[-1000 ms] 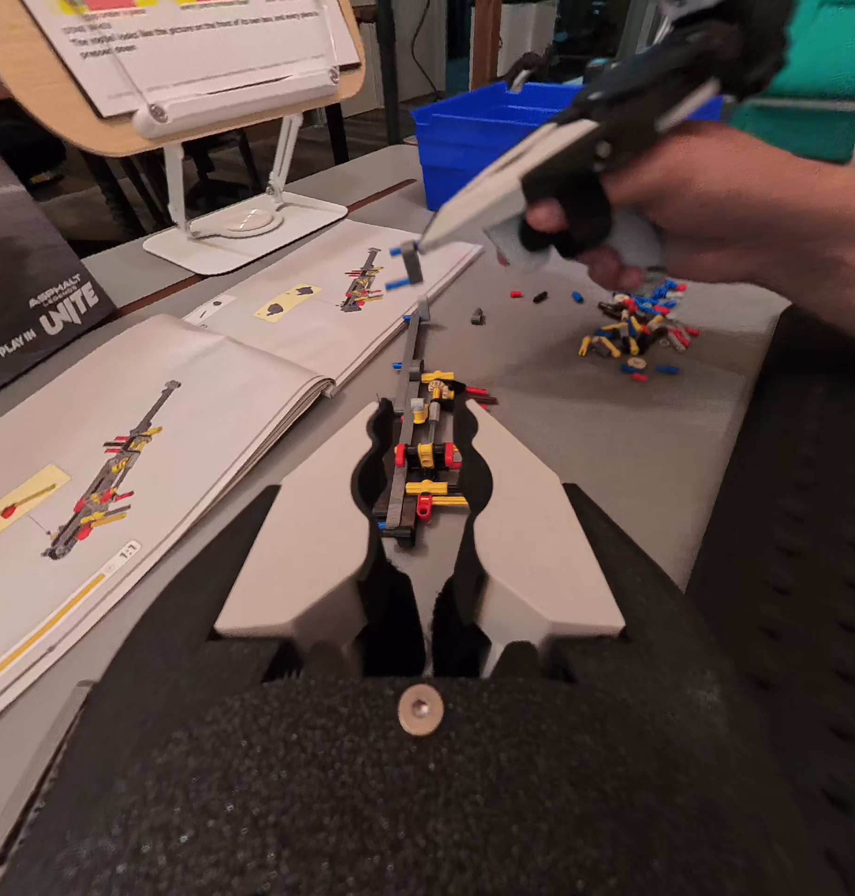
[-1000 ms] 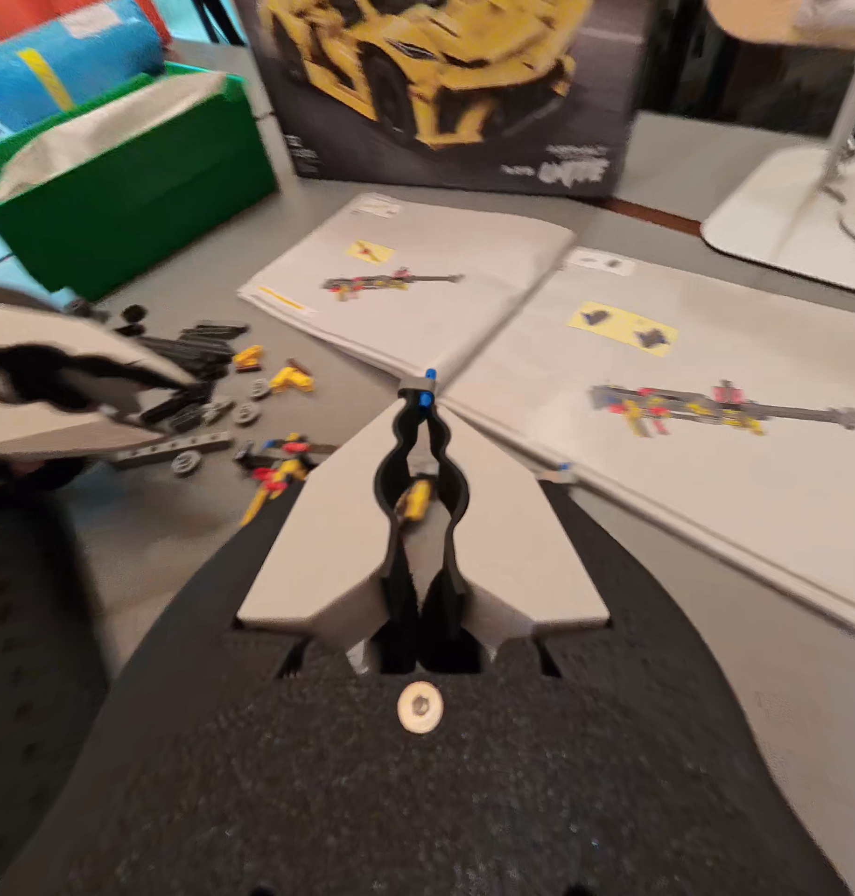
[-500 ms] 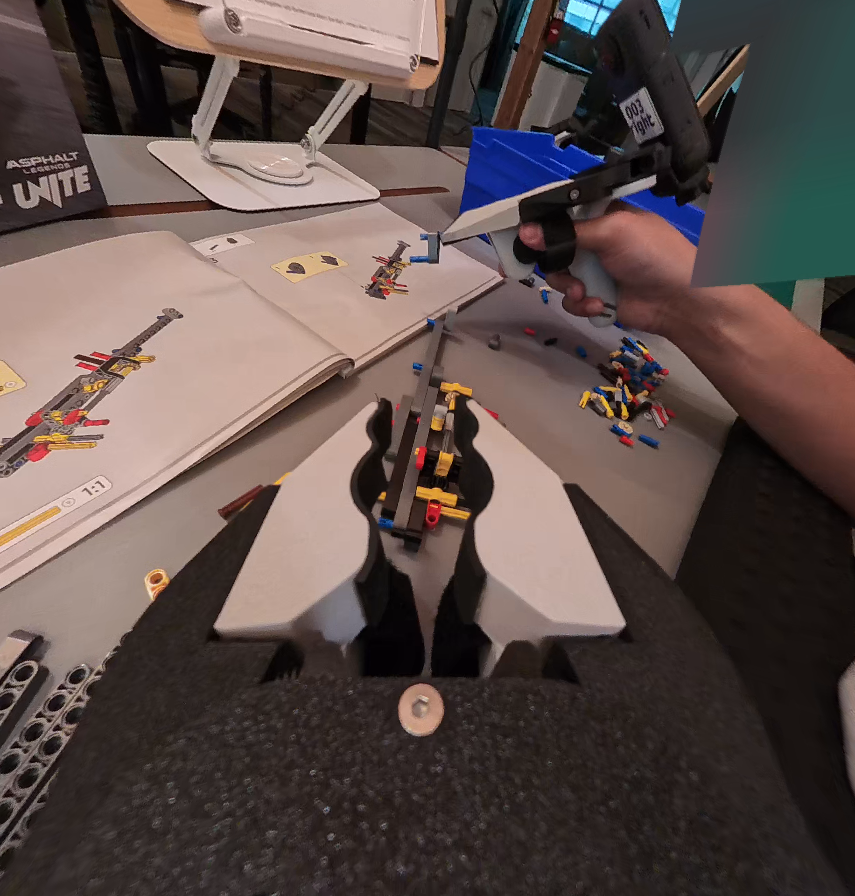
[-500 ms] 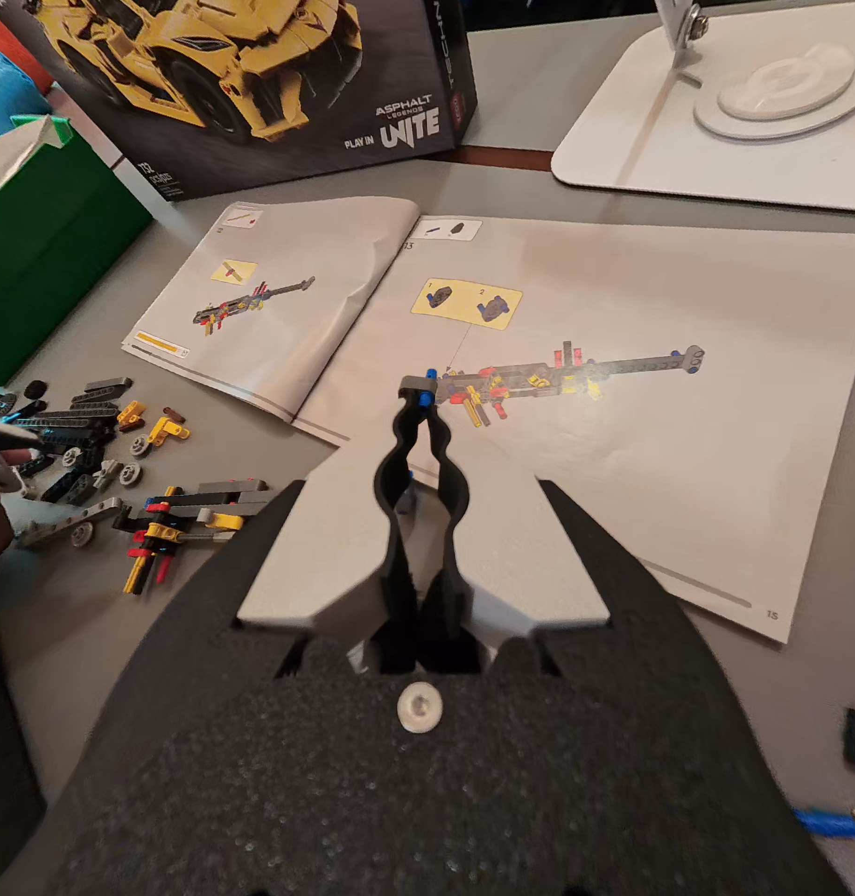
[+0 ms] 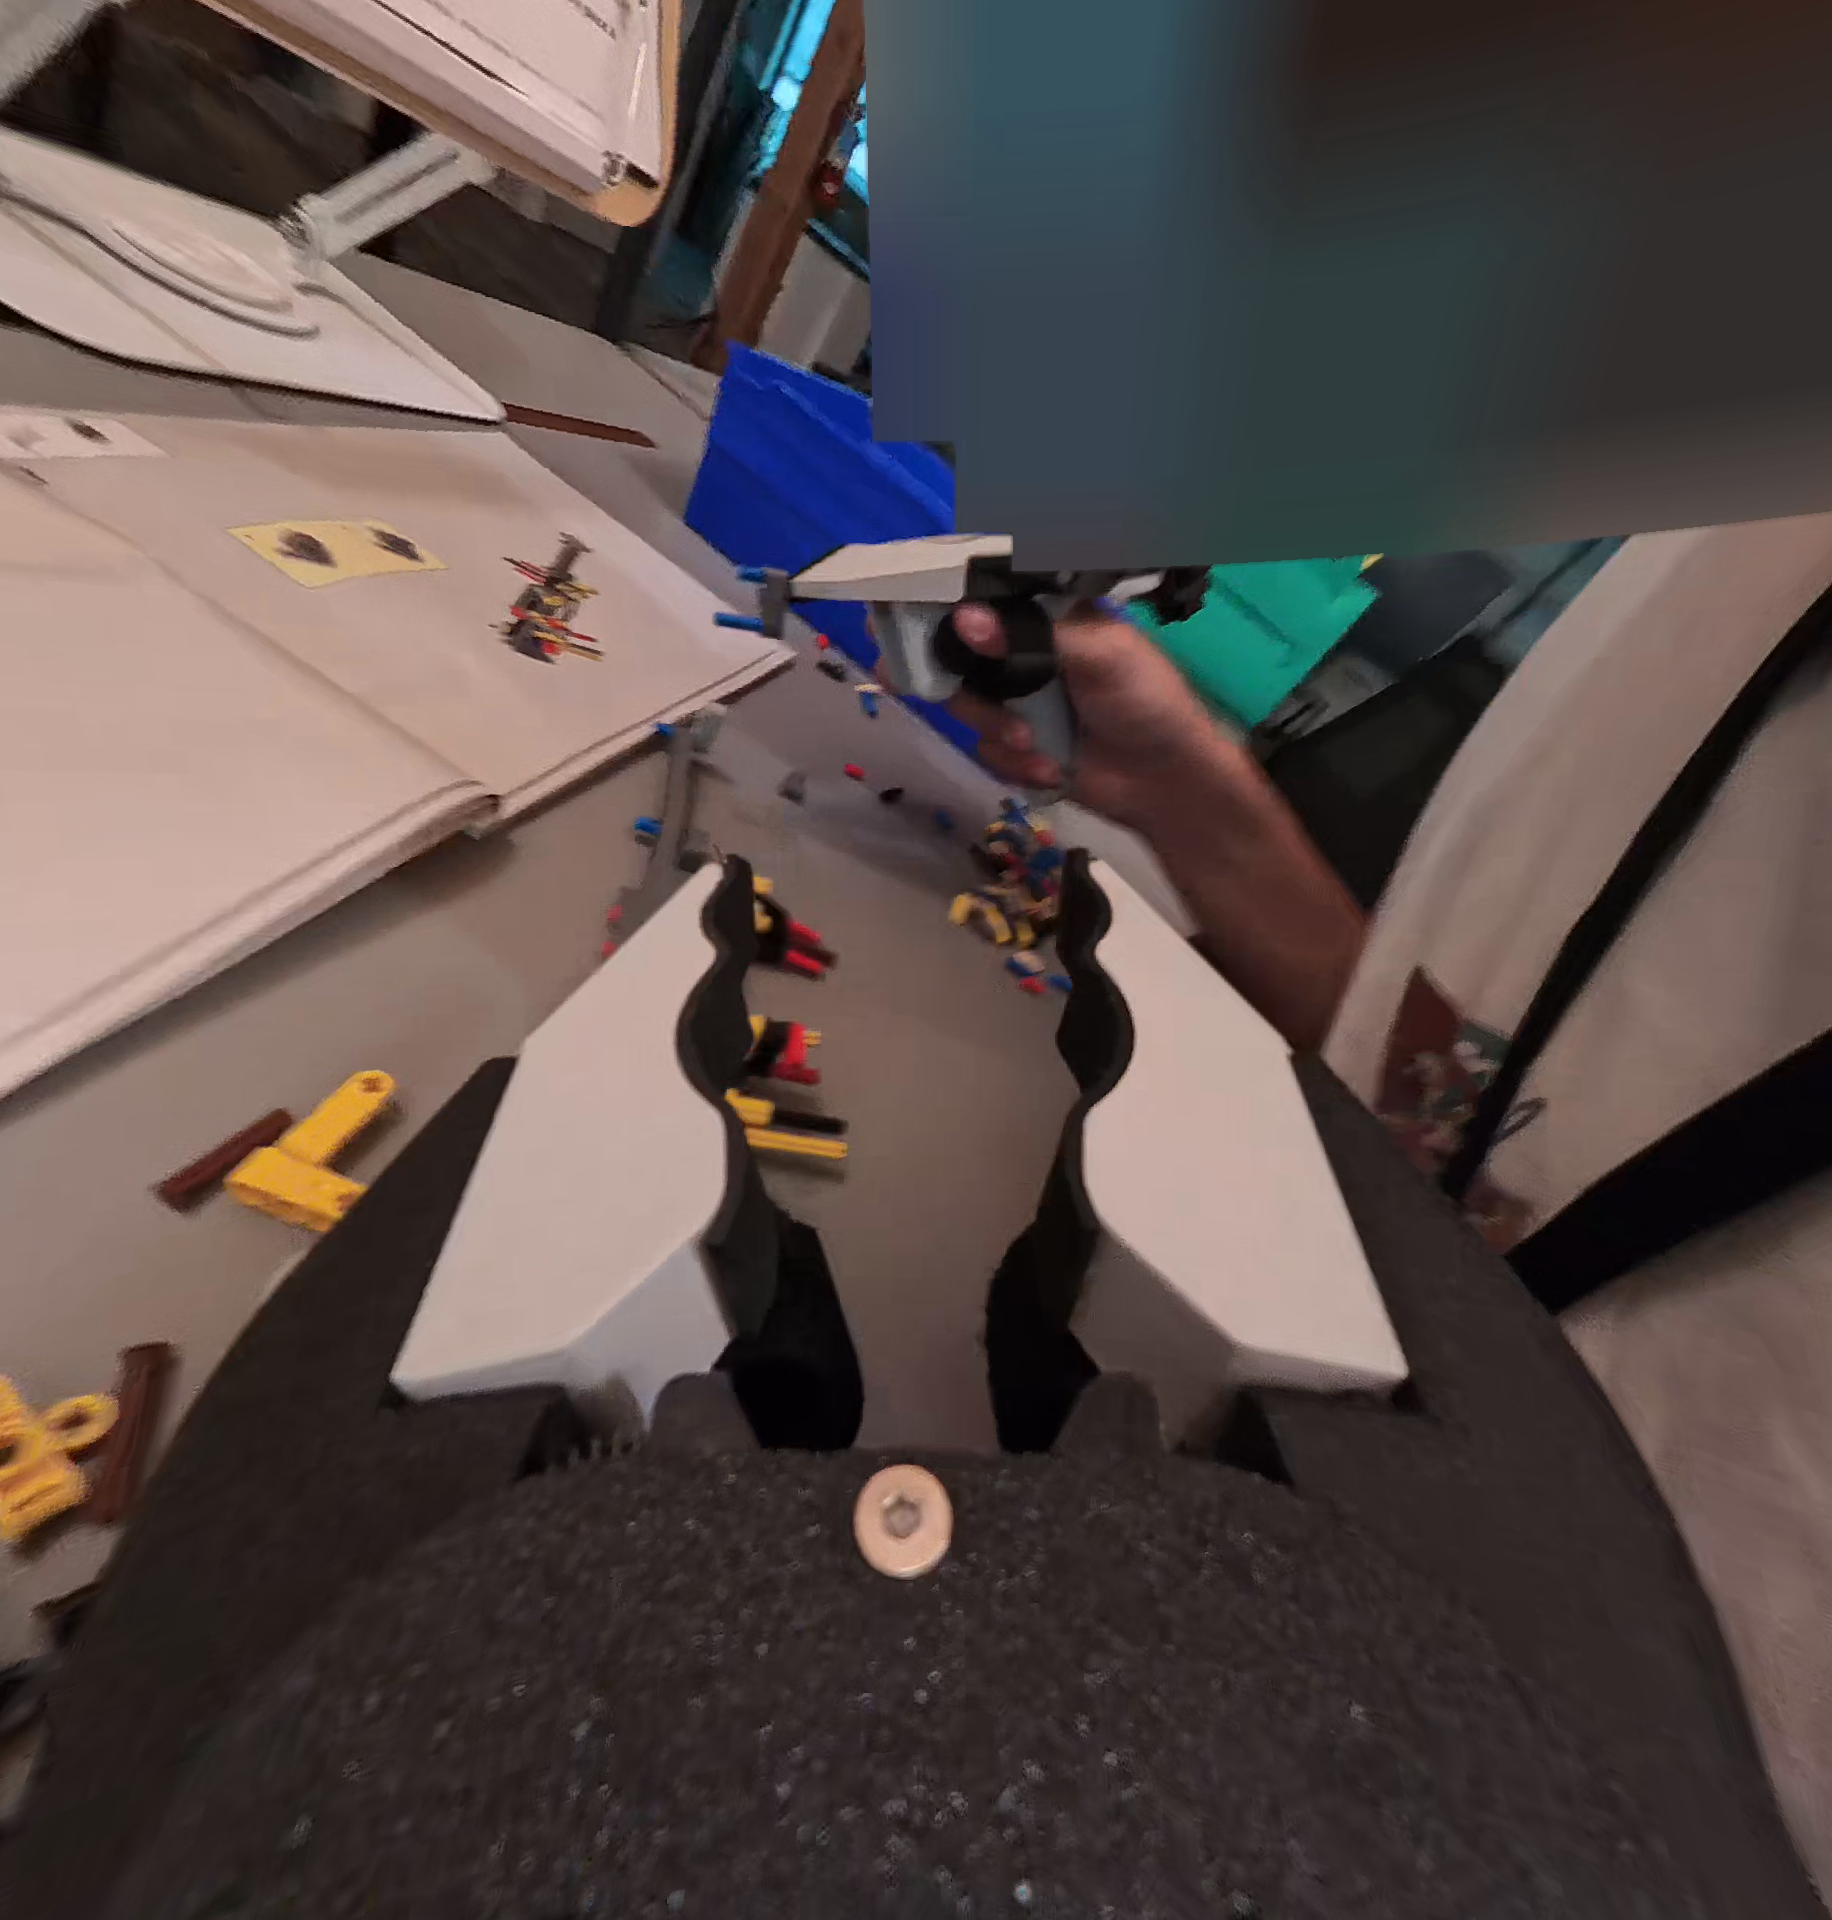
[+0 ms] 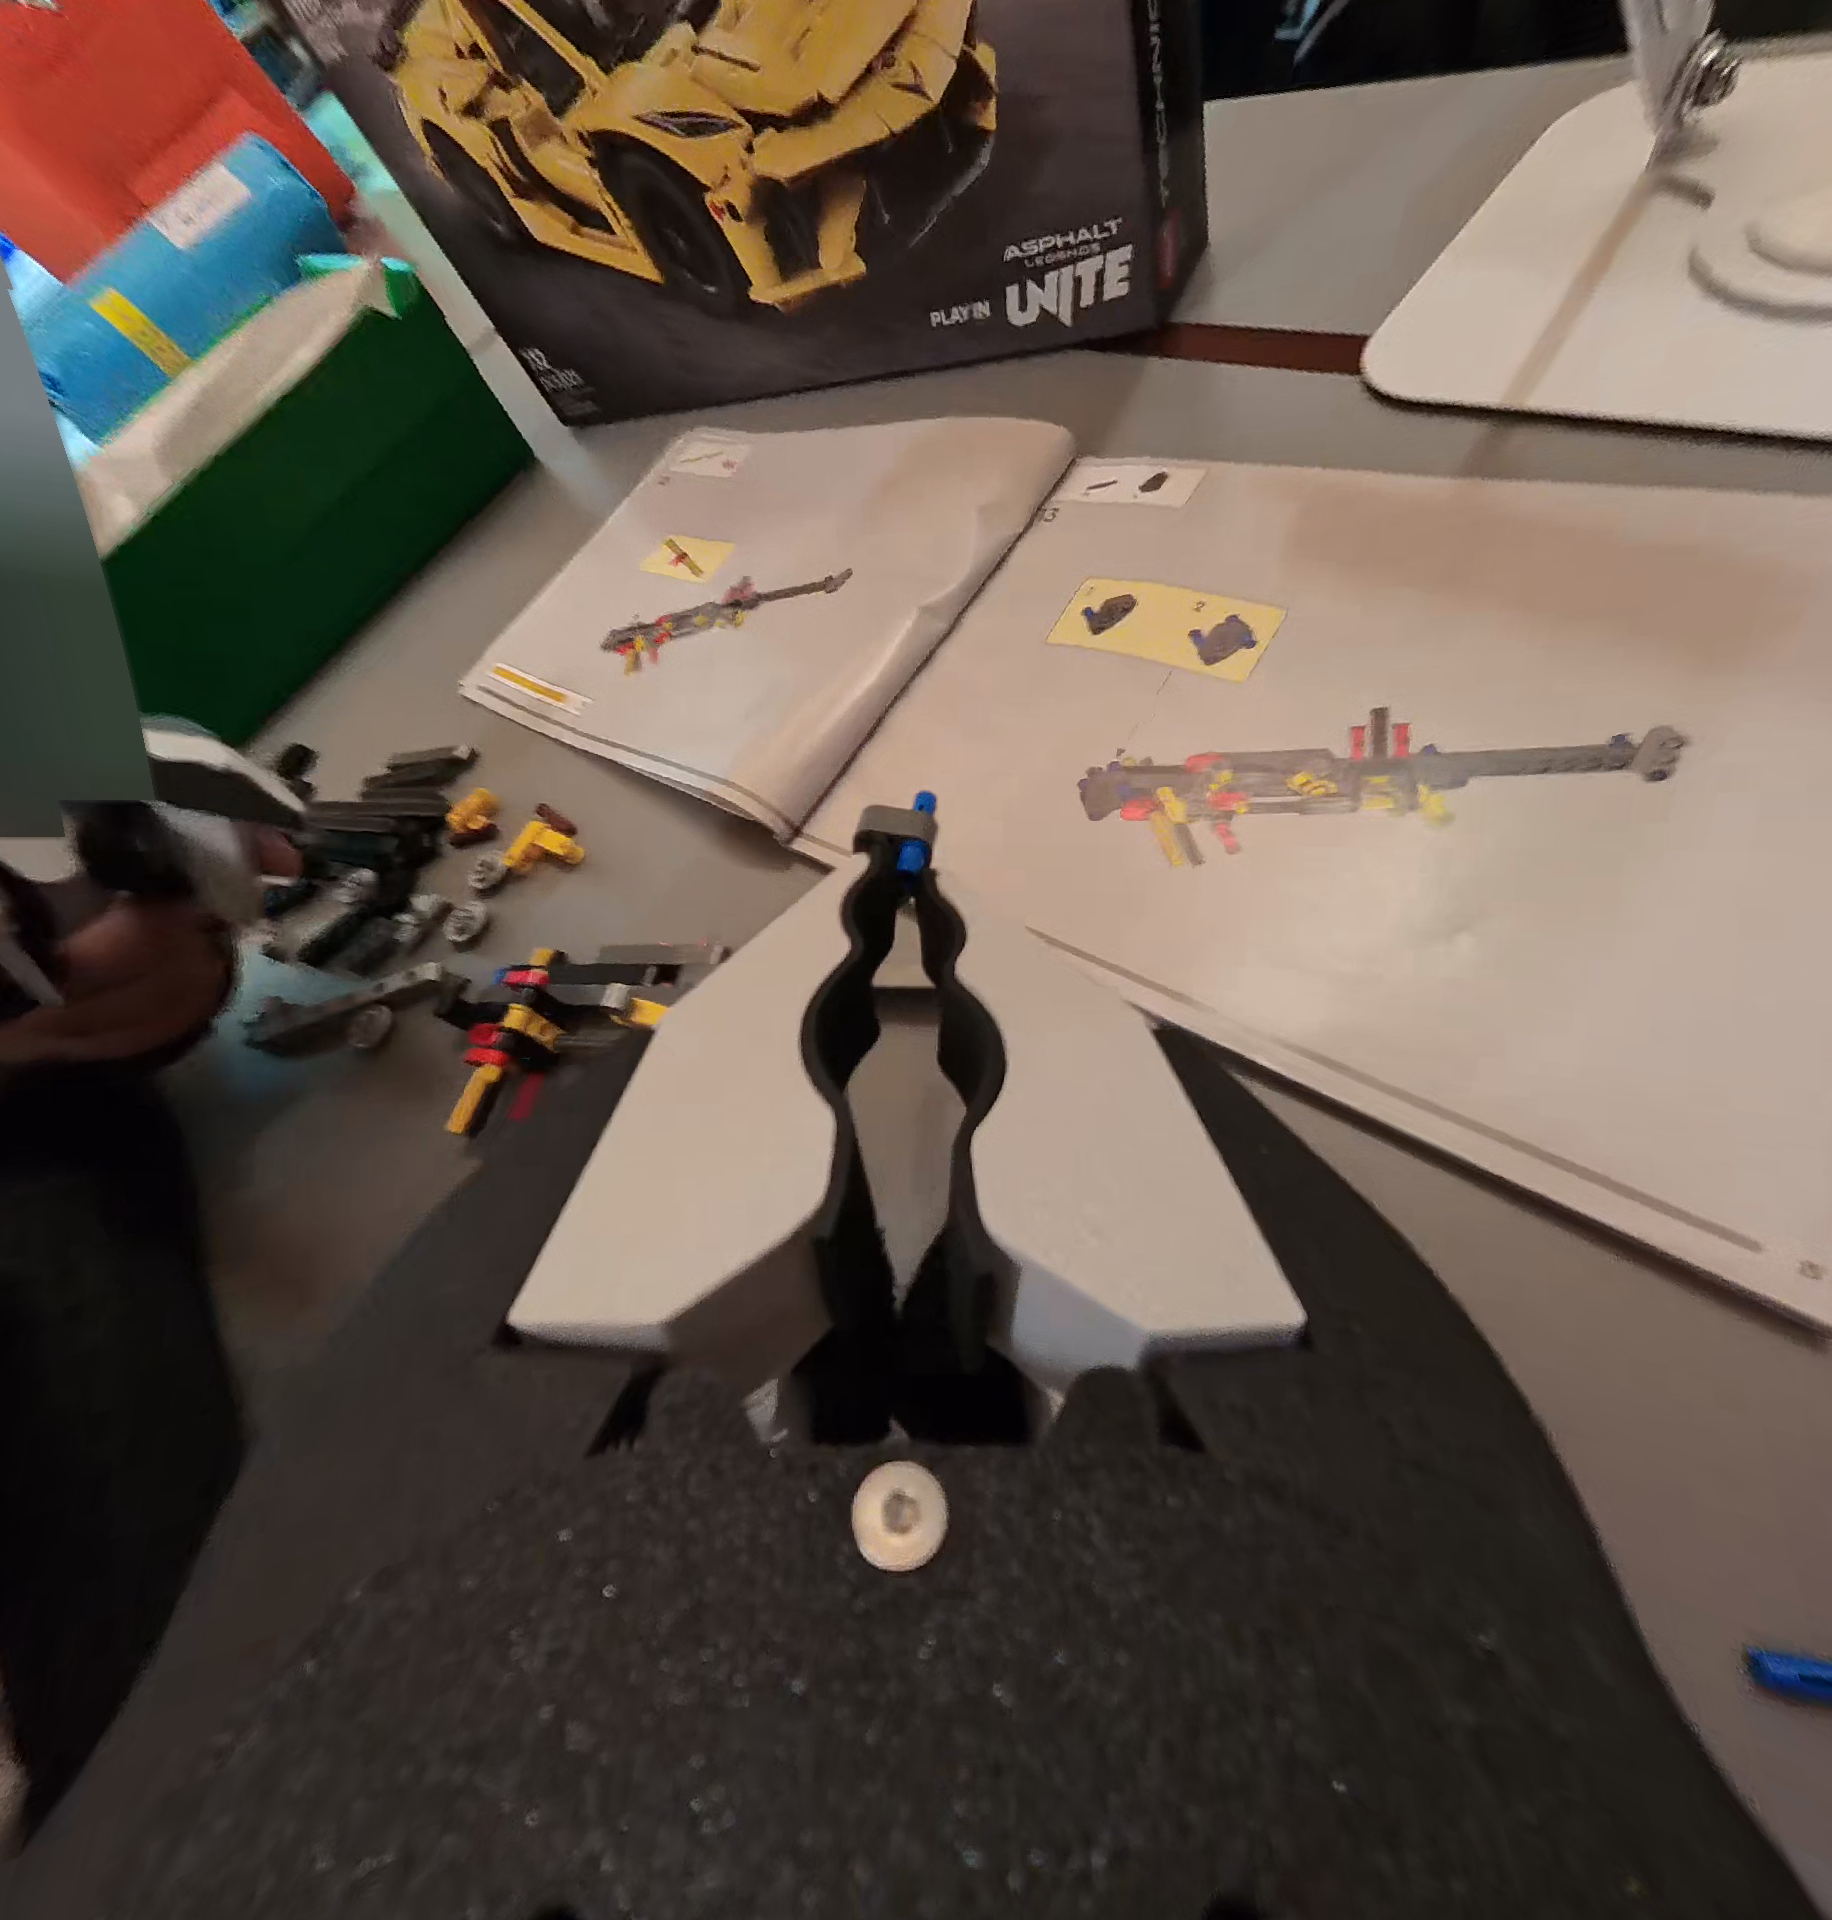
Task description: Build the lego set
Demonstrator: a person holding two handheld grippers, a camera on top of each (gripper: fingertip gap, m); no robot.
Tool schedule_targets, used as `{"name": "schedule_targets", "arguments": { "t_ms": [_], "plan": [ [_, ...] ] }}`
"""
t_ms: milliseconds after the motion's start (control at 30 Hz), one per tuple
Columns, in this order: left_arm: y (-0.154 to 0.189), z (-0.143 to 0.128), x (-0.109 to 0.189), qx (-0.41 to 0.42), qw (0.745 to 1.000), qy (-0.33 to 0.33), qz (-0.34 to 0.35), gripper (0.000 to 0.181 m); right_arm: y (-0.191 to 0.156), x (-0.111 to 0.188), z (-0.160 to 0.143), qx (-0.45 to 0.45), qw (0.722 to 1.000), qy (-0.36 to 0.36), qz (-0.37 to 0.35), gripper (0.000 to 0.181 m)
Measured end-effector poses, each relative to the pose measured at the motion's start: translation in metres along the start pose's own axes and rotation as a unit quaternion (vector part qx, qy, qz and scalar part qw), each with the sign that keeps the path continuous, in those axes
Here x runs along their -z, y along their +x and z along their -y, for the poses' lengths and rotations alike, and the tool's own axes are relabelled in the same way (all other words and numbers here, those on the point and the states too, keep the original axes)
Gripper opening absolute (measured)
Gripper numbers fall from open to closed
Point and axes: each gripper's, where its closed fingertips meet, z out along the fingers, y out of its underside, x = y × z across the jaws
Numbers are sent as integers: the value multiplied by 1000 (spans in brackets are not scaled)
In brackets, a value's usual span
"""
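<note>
Left gripper [image 5: 896,883]: wavy black-padded jaws spread wide, empty, above the long grey-black-yellow plastic lego beam assembly [image 5: 777,1039] lying on the smooth grey tabletop [image 5: 922,1195]. Right gripper [image 6: 896,847]: jaws pinched narrow on a small grey plastic connector with blue pins [image 6: 899,826], raised over the open paper instruction booklet [image 6: 1411,935].

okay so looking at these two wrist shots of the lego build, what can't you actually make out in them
- Long assembly, left wrist view: its left side is hidden behind the open left gripper's finger.
- Right gripper, left wrist view: a mosaic patch covers its rear.
- Grey piece with blue pins, right wrist view: its lower part is hidden between the shut fingertips.
- Loose dark parts, right wrist view: too blurred to identify.
</note>
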Motion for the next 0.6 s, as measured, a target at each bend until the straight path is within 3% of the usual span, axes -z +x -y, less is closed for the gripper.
{"name": "schedule_targets", "arguments": {
  "t_ms": [67, 200, 400, 600],
  "plan": [
    [-5, -8, -3, -79, 996, -24, 46, 60, 5, -1, -1, 39, 999, 1, -31, 3],
    [-13, -19, -8, -166, 980, -58, 97, 57, 1, -6, 0, 40, 999, 12, -16, 3],
    [-21, -11, -5, -109, 989, -42, 92, 47, 1, -10, -4, 30, 1000, 9, -4, 3],
    [-30, -8, 1, -136, 982, -40, 127, 42, -2, -12, -4, 56, 998, 8, -9, 3]
  ]
}}
